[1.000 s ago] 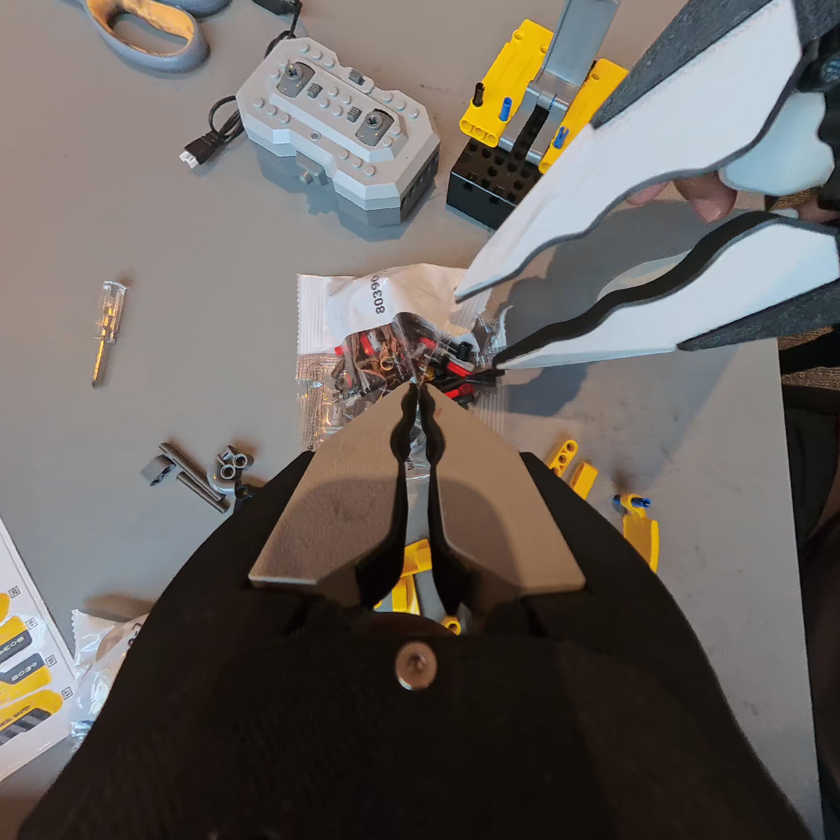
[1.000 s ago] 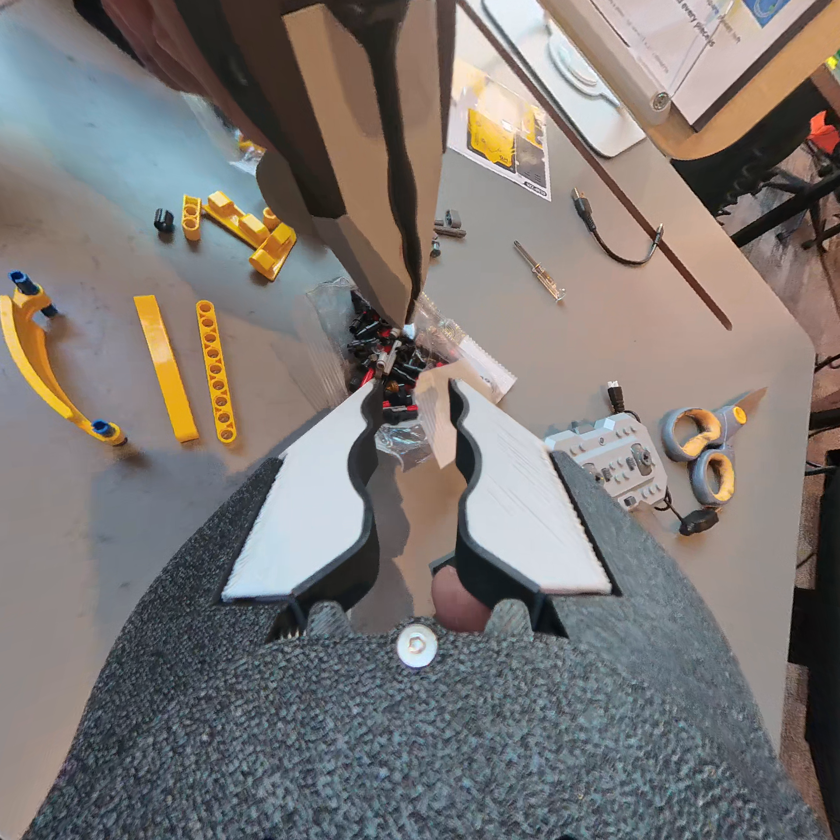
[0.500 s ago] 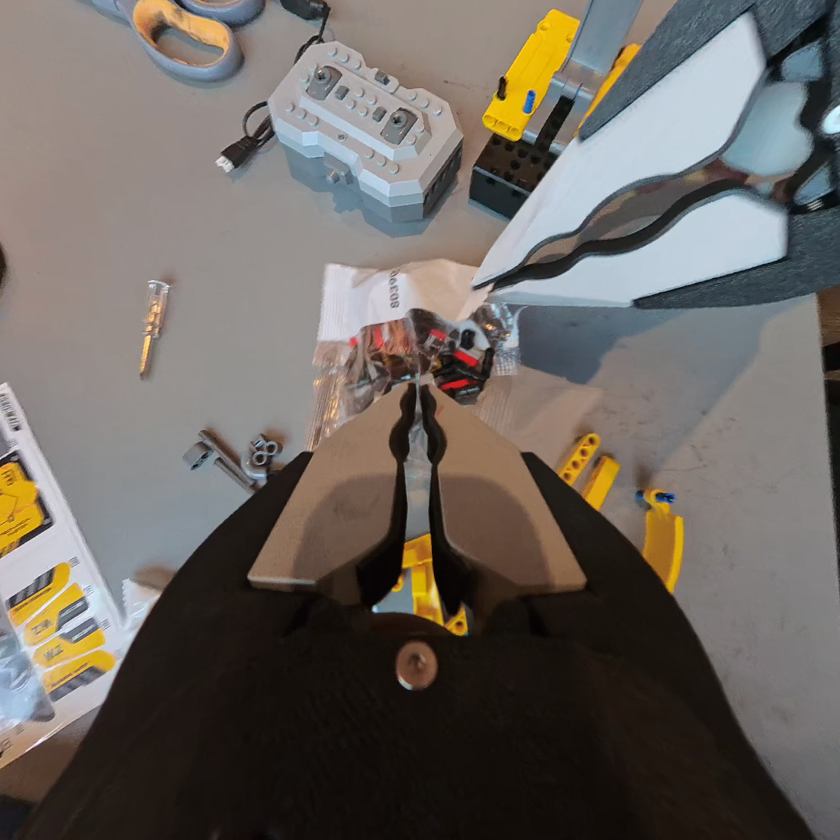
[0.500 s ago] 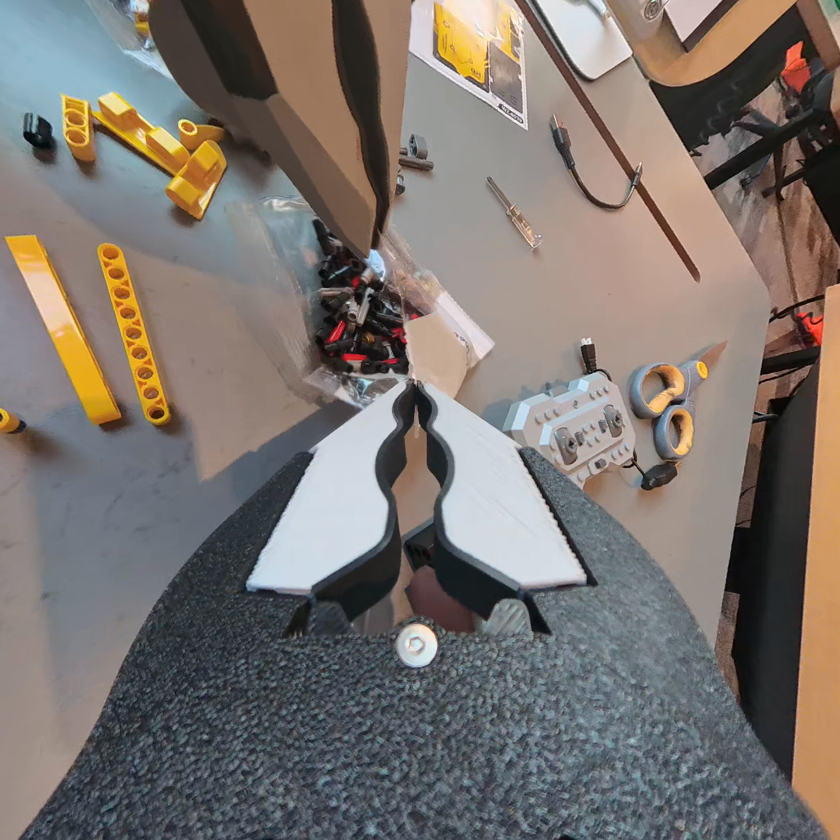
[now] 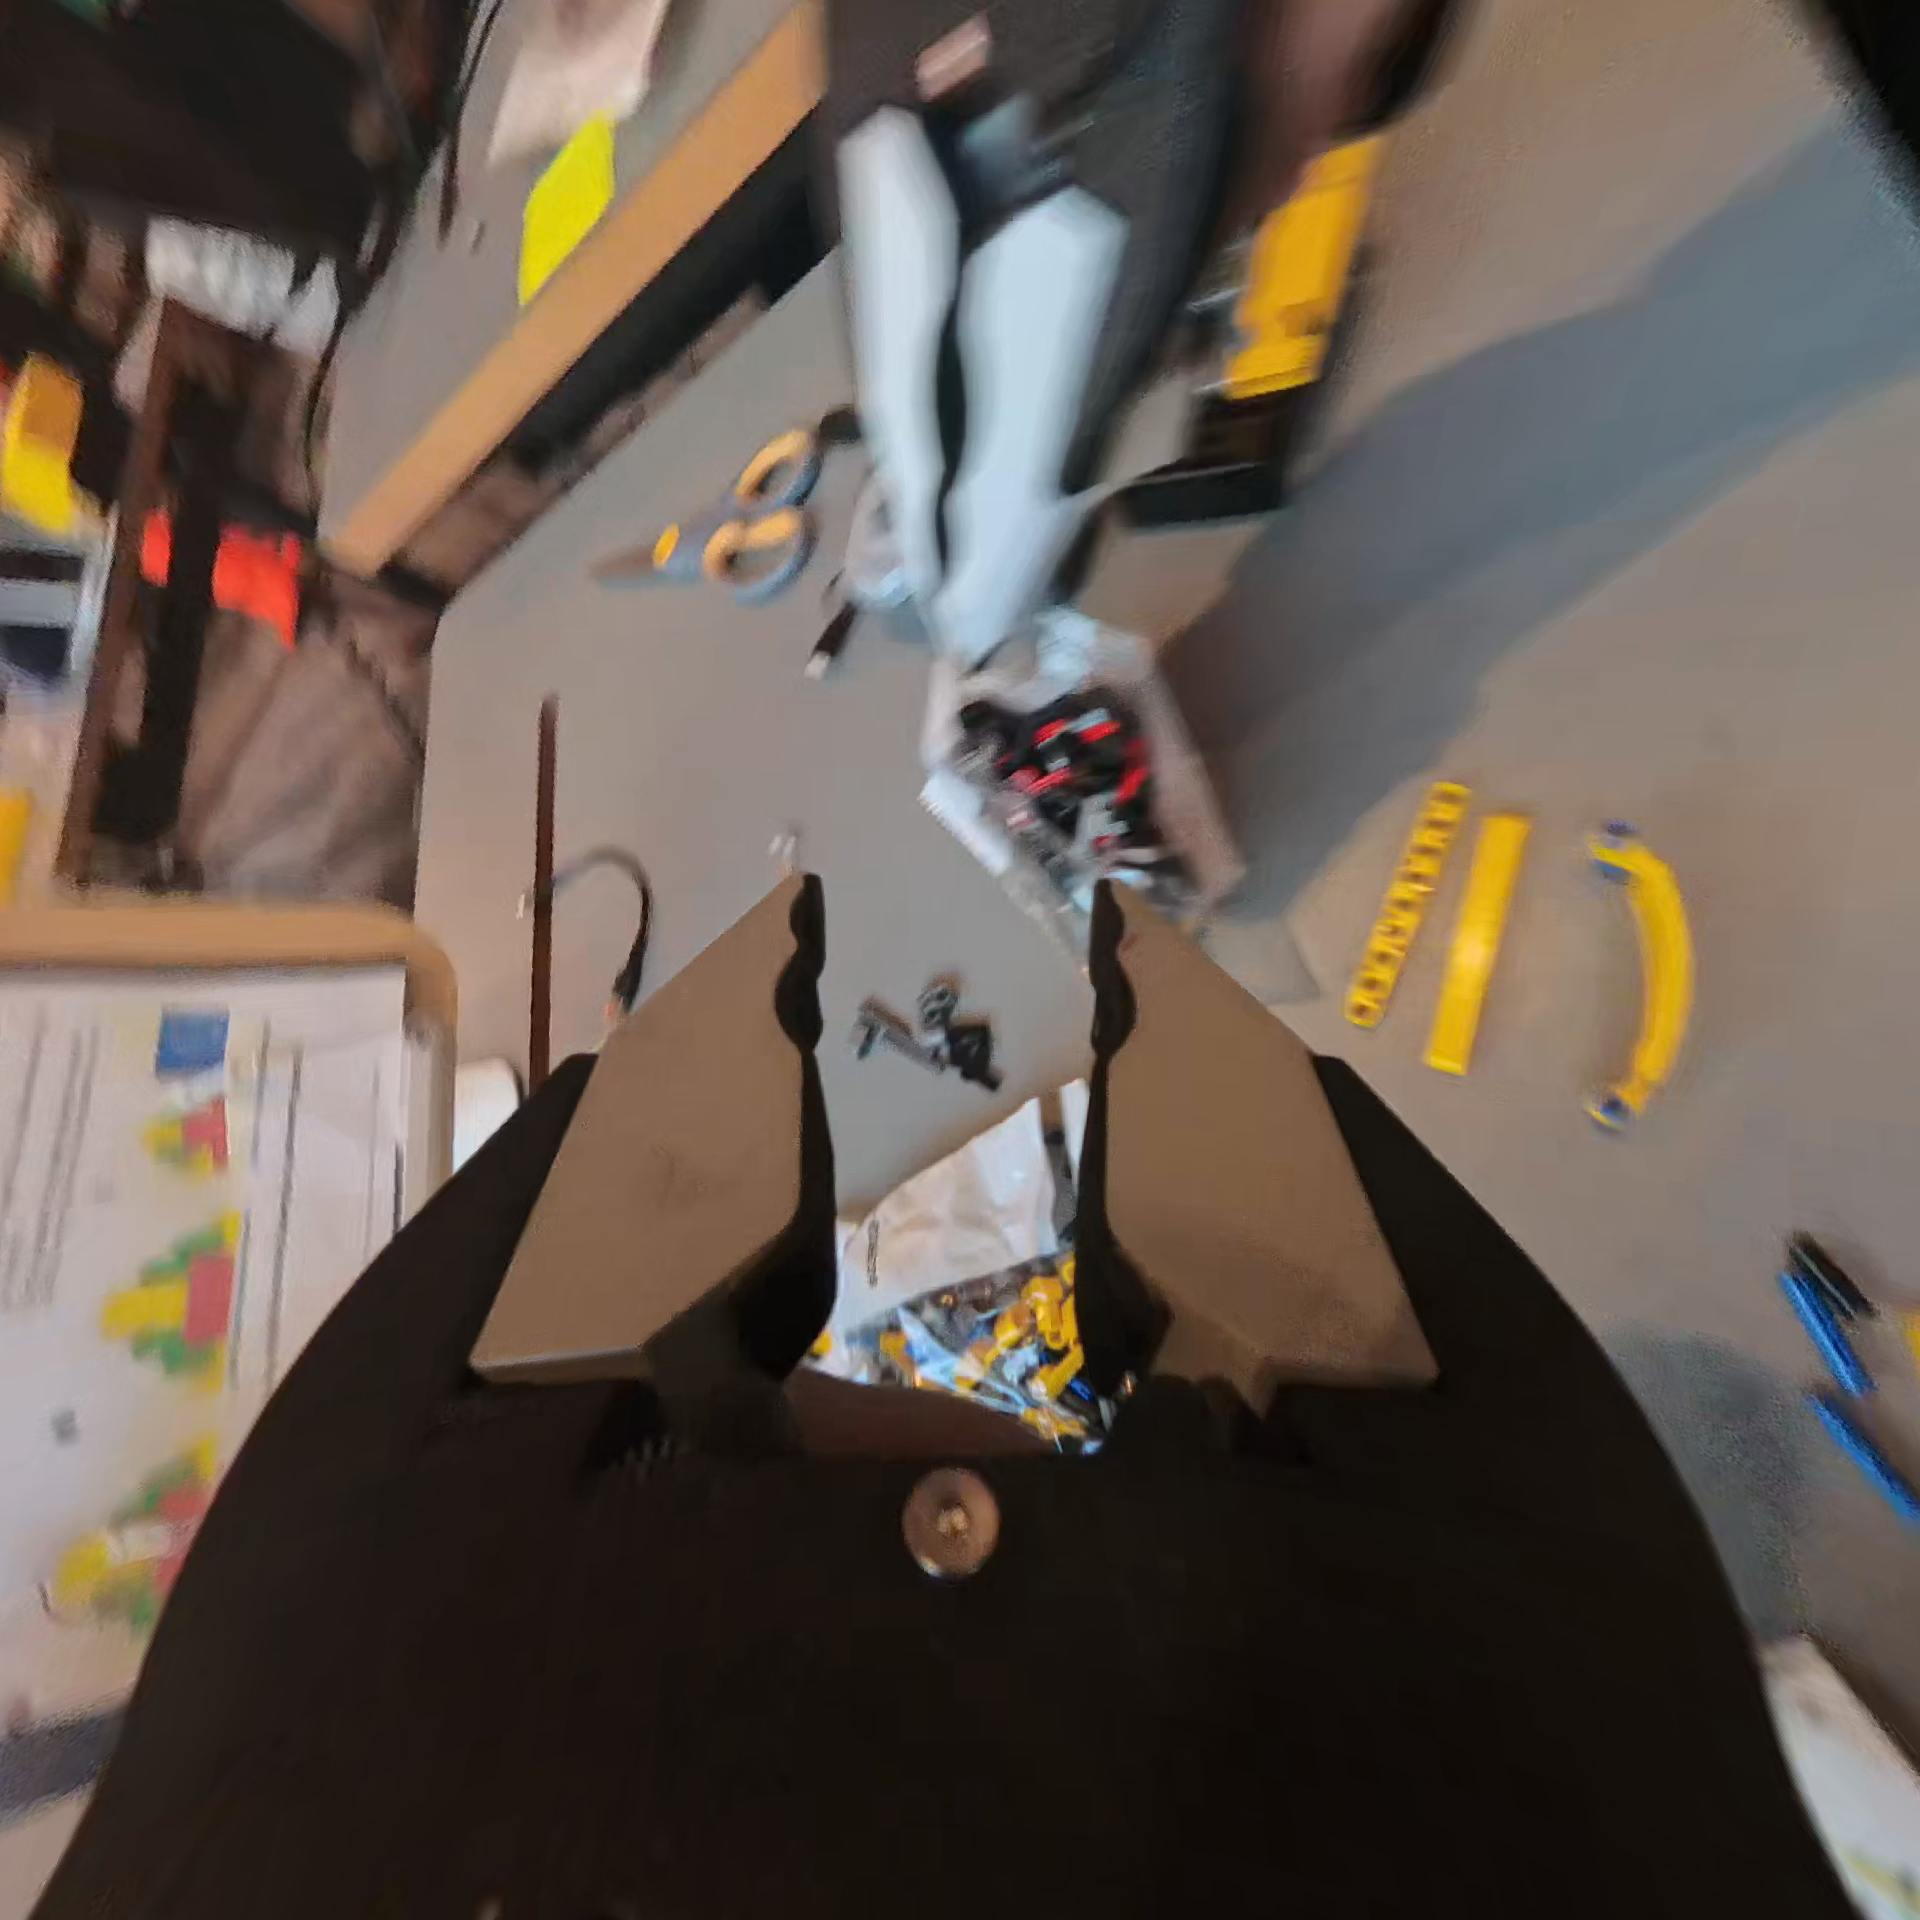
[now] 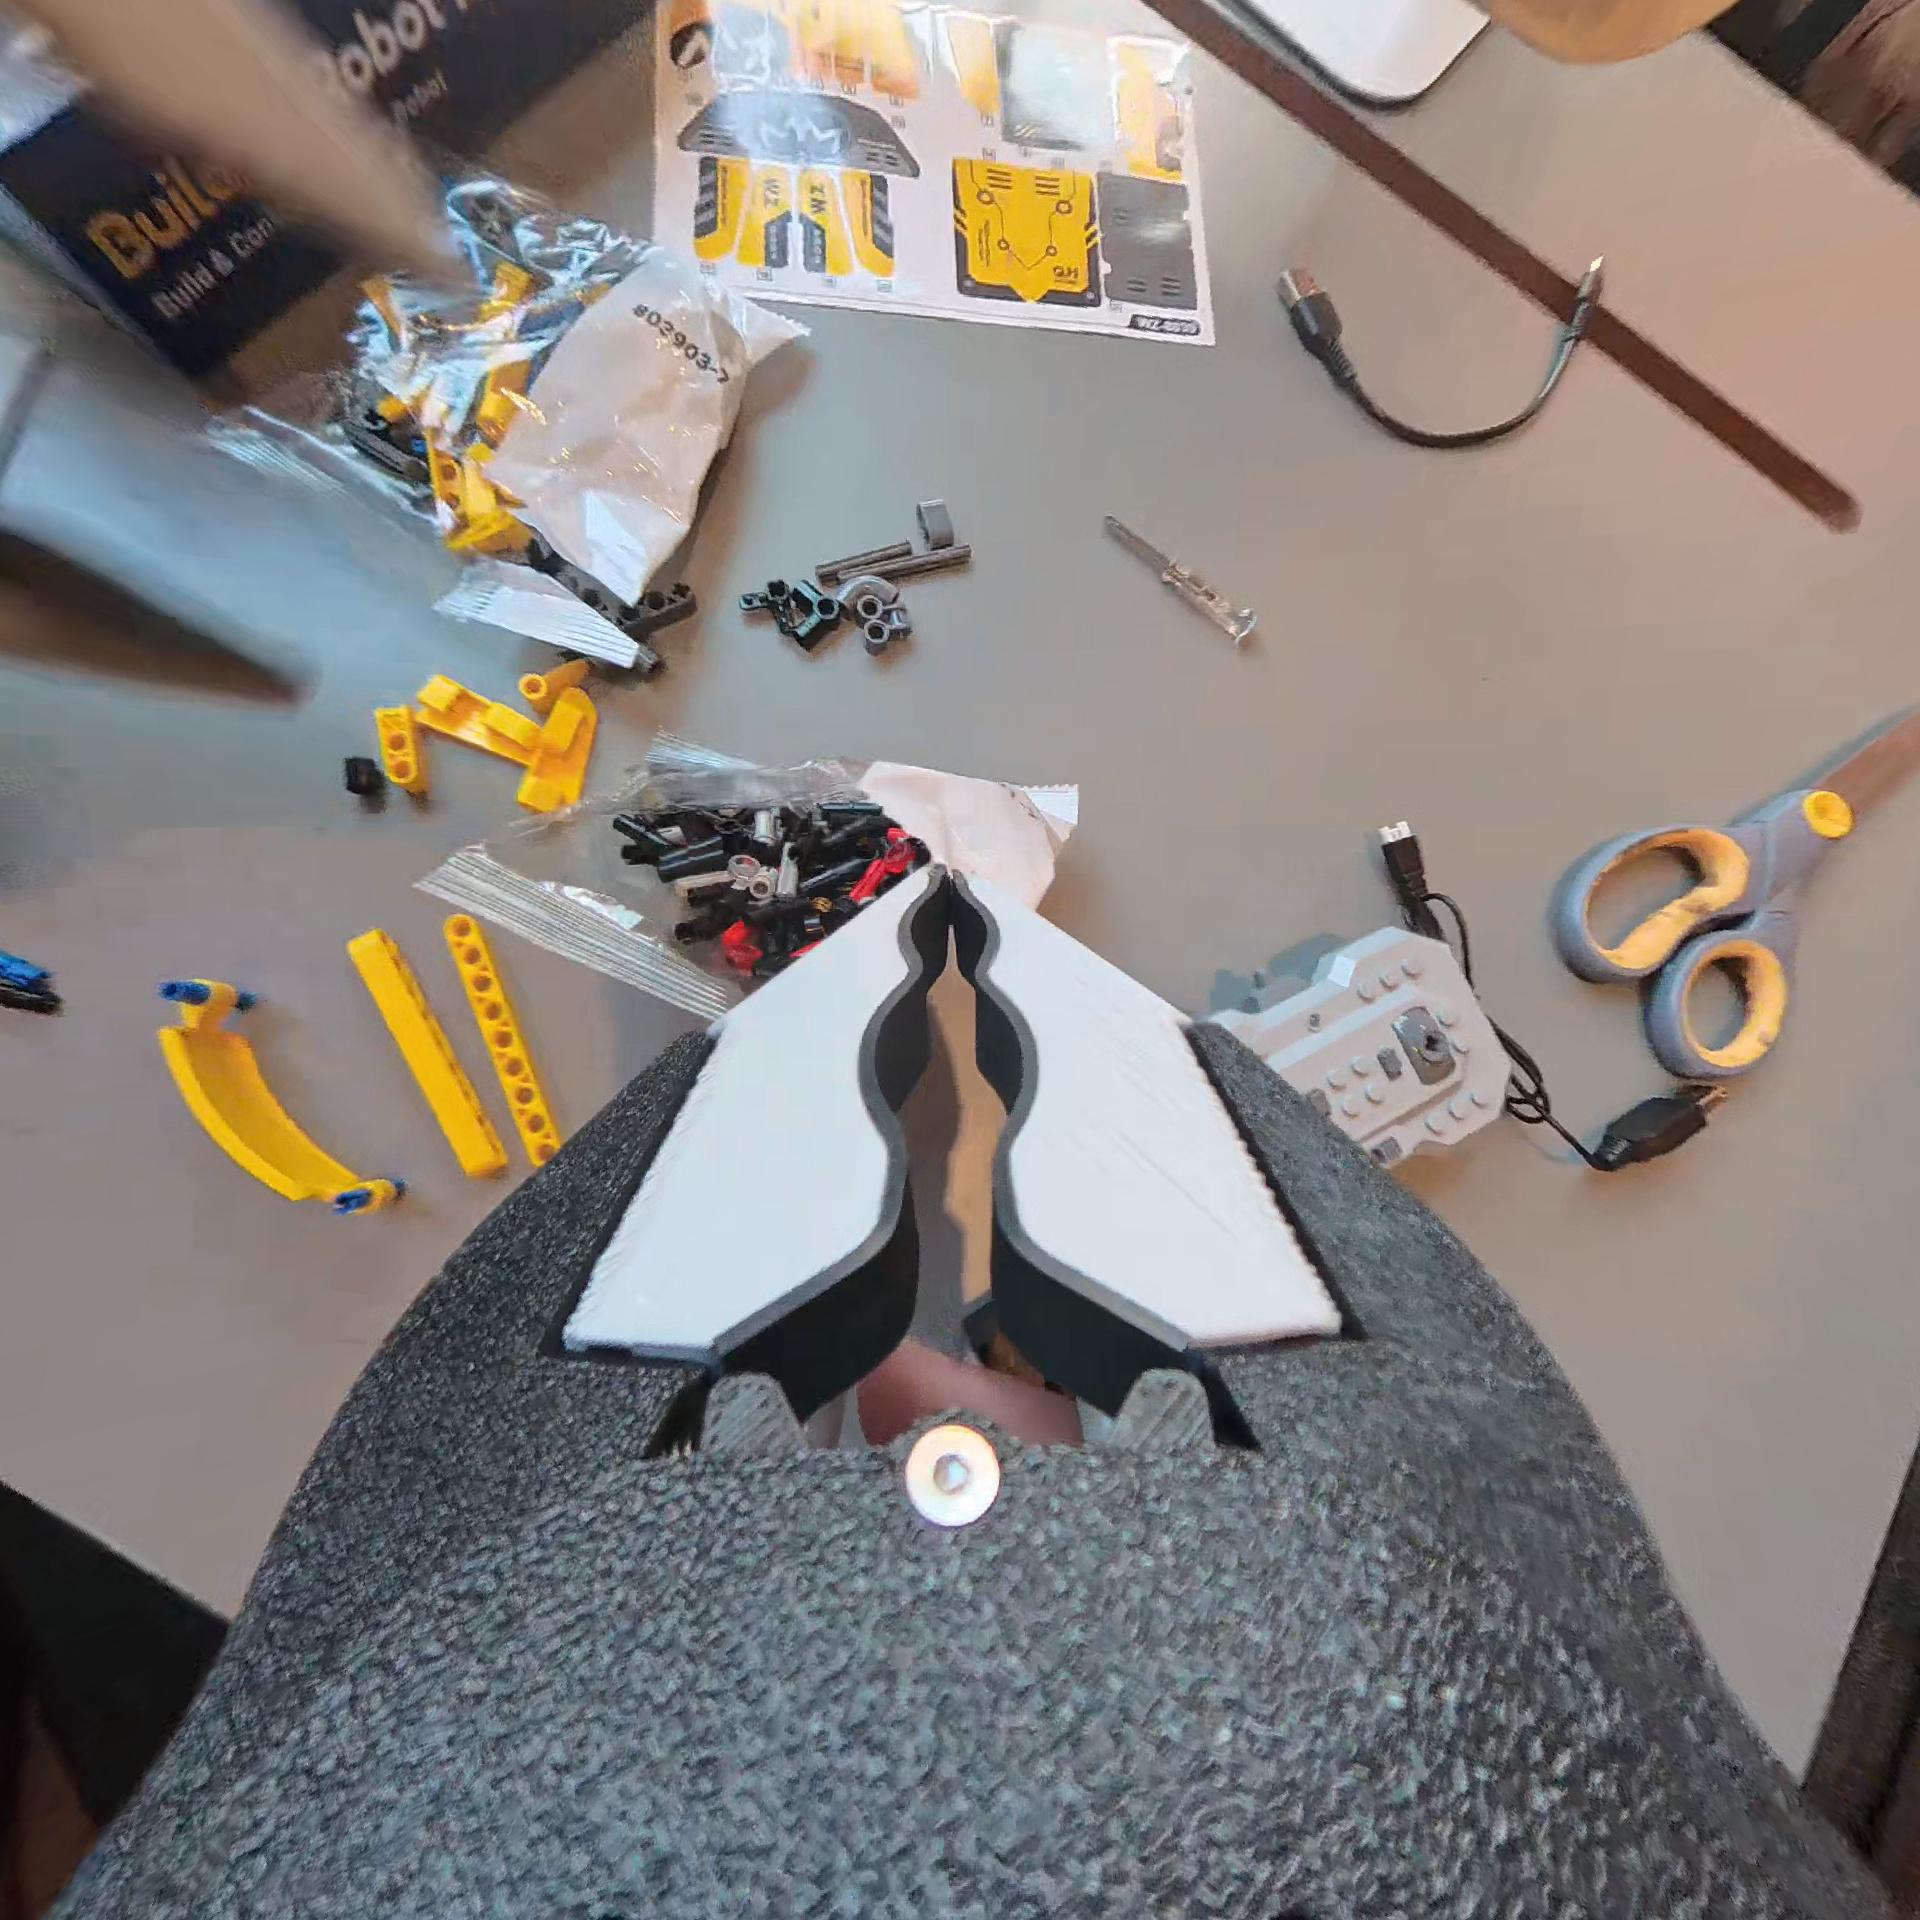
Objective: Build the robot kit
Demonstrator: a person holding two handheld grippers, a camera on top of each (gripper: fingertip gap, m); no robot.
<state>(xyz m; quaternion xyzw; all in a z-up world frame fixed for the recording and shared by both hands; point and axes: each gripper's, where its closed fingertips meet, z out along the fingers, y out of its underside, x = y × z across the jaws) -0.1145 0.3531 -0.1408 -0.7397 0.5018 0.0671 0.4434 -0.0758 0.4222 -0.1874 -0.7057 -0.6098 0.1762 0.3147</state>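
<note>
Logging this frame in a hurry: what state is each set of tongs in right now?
Left tongs: open, holding nothing.
Right tongs: shut at the edge of the clear bag of small black and red parts; a grip on it cannot be told.

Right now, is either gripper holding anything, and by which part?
The right gripper pinches the white top edge of the small-parts bag. The left gripper is open and holds nothing.

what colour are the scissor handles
Grey-blue with yellow-orange inner grips on the scissors; clearest in the right wrist view.
</note>
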